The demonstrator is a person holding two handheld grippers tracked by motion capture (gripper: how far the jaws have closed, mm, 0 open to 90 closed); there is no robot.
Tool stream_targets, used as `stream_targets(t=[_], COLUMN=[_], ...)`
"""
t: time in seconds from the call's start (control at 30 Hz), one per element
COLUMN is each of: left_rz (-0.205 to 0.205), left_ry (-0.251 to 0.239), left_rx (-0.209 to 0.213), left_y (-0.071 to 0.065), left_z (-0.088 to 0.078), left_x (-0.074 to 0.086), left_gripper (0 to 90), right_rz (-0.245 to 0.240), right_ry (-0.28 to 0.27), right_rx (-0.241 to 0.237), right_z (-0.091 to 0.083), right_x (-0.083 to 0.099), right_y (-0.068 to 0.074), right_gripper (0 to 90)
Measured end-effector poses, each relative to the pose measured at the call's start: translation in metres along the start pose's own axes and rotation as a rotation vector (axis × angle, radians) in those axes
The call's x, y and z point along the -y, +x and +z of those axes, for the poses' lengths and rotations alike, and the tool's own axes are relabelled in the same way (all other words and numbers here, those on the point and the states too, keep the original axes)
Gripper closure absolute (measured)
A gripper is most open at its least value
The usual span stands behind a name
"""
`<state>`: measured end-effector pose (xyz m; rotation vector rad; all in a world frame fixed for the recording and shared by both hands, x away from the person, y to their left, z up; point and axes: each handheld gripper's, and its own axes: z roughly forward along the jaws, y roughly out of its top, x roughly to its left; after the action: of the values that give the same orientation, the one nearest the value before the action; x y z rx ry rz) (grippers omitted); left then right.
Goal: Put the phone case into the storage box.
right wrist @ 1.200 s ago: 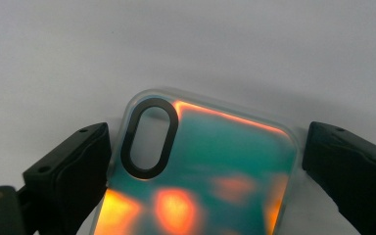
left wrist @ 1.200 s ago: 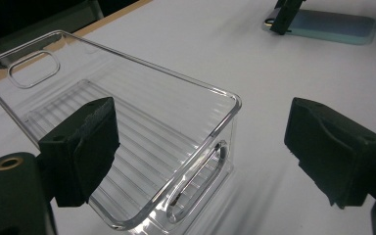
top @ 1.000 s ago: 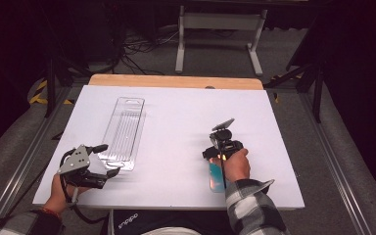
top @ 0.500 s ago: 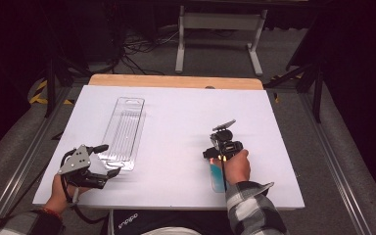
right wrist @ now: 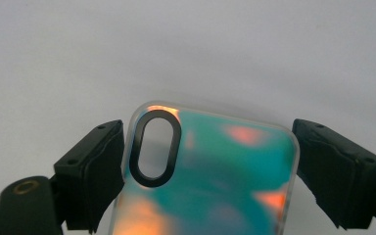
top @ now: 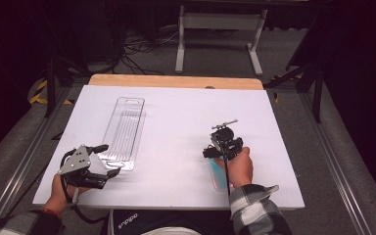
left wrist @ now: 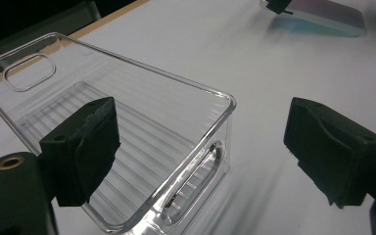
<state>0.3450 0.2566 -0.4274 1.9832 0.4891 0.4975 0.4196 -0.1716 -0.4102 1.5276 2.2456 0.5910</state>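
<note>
An iridescent teal and orange phone case [top: 218,178] [right wrist: 210,171] lies flat on the white table sheet [top: 176,112] at the near right. My right gripper [top: 218,155] [right wrist: 208,147] points down over its camera-hole end, with a pad pressed to each long edge. A long clear plastic package [top: 125,127] [left wrist: 142,112] lies at the left. My left gripper [top: 108,159] [left wrist: 200,132] stands open at its near end, one jaw over the tray and the other over the bare sheet. The phone case [left wrist: 323,17] also shows far off in the left gripper view.
A wooden table edge [top: 176,81] runs along the back of the sheet. A metal stand [top: 220,29] and cables sit on the floor beyond it. Metal rails [top: 29,161] flank the table on both sides.
</note>
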Motion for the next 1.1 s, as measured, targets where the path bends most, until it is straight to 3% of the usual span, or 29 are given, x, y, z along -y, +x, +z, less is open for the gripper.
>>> stream_targets(t=[0.07,0.57,0.7,0.77,0.93,1.1], left_rz=[-0.002,0.006,0.006,0.005,0.004,0.010], left_ry=[0.000,0.001,0.006,0.006,0.010,0.011], left_rx=[-0.001,0.002,-0.001,-0.002,-0.003,-0.006], left_y=[0.000,0.003,0.002,0.002,0.002,0.003], left_z=[0.000,0.000,0.001,0.001,0.001,0.000], left_x=[0.000,-0.001,-0.001,-0.001,0.000,0.000], left_gripper=[14.0,13.7,13.7,13.7,13.7,13.7], right_rz=[-0.023,-0.116,-0.136,-0.176,-0.183,-0.192], right_ry=[-0.035,-0.337,-0.379,-0.442,-0.525,-0.565], right_rx=[0.002,-0.132,-0.133,-0.136,-0.126,-0.134], right_z=[-0.003,-0.029,-0.035,-0.042,-0.050,-0.052], right_x=[0.001,0.002,-0.002,-0.006,-0.009,-0.013], right_y=[0.002,0.008,0.007,0.006,0.005,0.004], right_gripper=[15.4,15.9,15.9,16.1,16.4,16.5])
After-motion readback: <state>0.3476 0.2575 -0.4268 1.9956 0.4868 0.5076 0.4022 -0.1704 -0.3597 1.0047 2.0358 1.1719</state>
